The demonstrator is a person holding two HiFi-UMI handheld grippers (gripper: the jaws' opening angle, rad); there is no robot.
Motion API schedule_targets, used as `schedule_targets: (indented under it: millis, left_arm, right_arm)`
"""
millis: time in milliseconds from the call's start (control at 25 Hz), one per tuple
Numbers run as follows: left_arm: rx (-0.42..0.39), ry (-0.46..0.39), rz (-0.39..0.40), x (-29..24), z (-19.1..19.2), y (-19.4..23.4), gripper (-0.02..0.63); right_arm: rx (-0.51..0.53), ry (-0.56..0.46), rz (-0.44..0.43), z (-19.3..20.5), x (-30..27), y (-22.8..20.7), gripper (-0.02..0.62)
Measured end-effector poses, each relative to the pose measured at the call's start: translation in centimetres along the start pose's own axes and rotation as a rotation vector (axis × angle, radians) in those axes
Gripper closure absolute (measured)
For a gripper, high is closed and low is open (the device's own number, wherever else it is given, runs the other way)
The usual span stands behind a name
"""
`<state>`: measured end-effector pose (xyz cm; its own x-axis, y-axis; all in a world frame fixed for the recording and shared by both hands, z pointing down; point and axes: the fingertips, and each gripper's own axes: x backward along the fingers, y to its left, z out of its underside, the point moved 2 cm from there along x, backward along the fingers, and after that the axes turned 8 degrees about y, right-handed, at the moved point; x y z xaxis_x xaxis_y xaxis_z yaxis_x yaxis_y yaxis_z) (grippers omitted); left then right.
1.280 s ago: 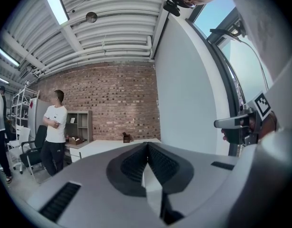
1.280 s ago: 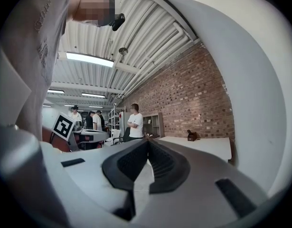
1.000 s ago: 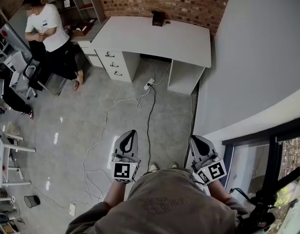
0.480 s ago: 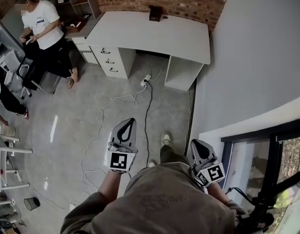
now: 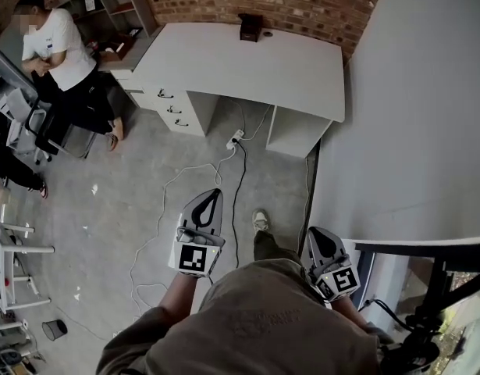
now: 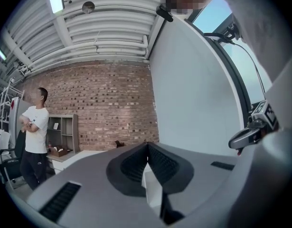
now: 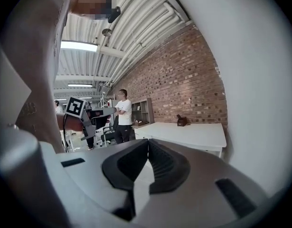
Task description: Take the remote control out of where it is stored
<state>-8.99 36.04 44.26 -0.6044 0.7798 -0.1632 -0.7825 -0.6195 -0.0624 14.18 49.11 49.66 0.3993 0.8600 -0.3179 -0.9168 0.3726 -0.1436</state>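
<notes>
No remote control shows in any view. A small dark box (image 5: 250, 26) stands at the back edge of the white desk (image 5: 247, 62), against the brick wall; the same box (image 7: 182, 121) appears in the right gripper view. My left gripper (image 5: 212, 194) is held low over the grey floor, well short of the desk, its jaws meeting at the tips with nothing between them (image 6: 147, 145). My right gripper (image 5: 314, 232) is level with it near the grey wall, also shut and empty (image 7: 148, 141).
A drawer unit (image 5: 173, 106) sits under the desk's left end. White and black cables (image 5: 238, 180) and a power strip (image 5: 235, 138) lie on the floor ahead. A person in a white shirt (image 5: 56, 45) stands at the left by shelves (image 5: 119, 10). A grey wall (image 5: 411, 108) runs along the right.
The view has shifted forward and slightly right toward the desk; a foot has stepped out in front. Both grippers keep their pose and stay shut. The person at the left has shifted a little.
</notes>
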Motion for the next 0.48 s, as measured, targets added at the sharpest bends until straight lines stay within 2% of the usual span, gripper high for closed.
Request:
schedule_targets:
  millis: [280, 480]
  left_arm:
    - [0.043, -0.01, -0.062, -7.3, -2.4, 3.9, 0.595]
    - [0.045, 0.067, -0.09, -9.6, -1.2, 5.5, 0.595]
  right_arm:
    - [0.013, 0.006, -0.029, -4.2, -6.6, -6.4, 0.583]
    - [0.013, 0.01, -0.015, -5.9, -8.8, -9.5, 0.583]
